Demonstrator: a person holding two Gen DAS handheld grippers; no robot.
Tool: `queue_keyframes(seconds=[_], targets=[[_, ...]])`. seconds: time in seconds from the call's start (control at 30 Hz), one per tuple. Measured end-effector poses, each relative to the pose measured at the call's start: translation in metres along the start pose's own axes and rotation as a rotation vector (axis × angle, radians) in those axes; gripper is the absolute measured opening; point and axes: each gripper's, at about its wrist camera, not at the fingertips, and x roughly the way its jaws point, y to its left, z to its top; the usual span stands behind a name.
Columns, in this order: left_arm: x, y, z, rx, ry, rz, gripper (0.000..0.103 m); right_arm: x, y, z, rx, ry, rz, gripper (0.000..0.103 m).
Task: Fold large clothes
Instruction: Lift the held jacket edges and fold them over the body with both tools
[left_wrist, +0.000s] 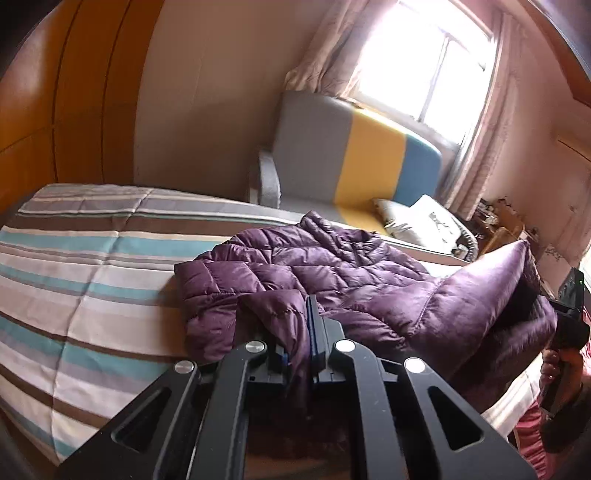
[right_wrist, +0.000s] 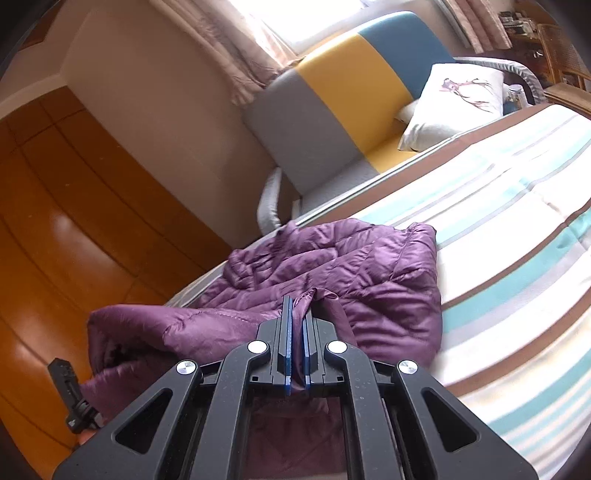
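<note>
A purple quilted down jacket (left_wrist: 314, 273) lies crumpled on the striped bed; it also shows in the right wrist view (right_wrist: 369, 273). My left gripper (left_wrist: 301, 317) is shut on a fold of the jacket's near edge, with fabric bunched between its blue pads. My right gripper (right_wrist: 297, 317) is shut on another part of the near edge and holds it raised. The stretch of jacket between the two grippers hangs lifted above the bed. The right gripper's body shows at the right edge of the left wrist view (left_wrist: 569, 317).
The bed has a striped white, teal and brown cover (left_wrist: 74, 266) (right_wrist: 517, 240). Behind it stands a grey, yellow and blue sofa (left_wrist: 354, 162) (right_wrist: 351, 88) with white cushions (right_wrist: 454, 99). An orange wooden wardrobe (left_wrist: 55, 92) is at the left, a curtained window (left_wrist: 424, 62) behind.
</note>
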Motion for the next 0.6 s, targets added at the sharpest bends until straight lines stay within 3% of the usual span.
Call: queue_keyframes(seconds=[0.23, 0.6], targets=[[0.058, 0.016, 0.011, -0.082, 0.076, 0.03, 0.008, 0.046, -0.016, 0.014, 0.014, 0.04, -0.055, 0.004], [0.118, 0.021, 0.022, -0.098, 0.141, 0.081, 0.011, 0.099, -0.032, 0.018, 0.011, 0.053, -0.137, 0.005]])
